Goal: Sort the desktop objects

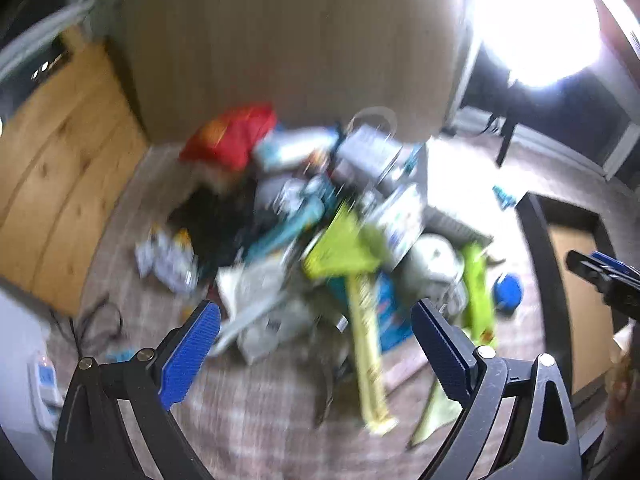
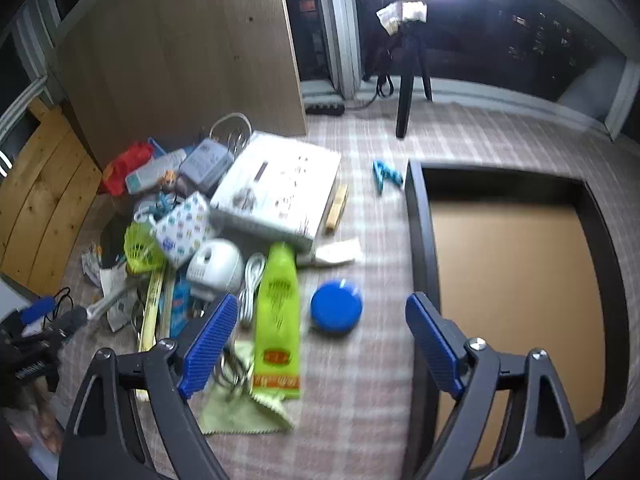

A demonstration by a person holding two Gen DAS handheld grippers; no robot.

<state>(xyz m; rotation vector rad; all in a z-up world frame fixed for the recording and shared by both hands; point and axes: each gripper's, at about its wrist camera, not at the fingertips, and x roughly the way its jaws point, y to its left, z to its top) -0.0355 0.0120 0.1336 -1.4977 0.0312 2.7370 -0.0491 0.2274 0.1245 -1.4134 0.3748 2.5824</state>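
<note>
Since both the left tool (image 1: 316, 328) and the right tool (image 2: 322, 320) are held apart and empty above the heaped clutter (image 2: 208, 216) on the desk (image 2: 360, 380), beside the dark tray (image 2: 416, 240), neighbouring items could be dragged along when one overlapped piece is gripped.

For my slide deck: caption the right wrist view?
Open right gripper above a blue disc and green packet, black tray alongside.
</note>
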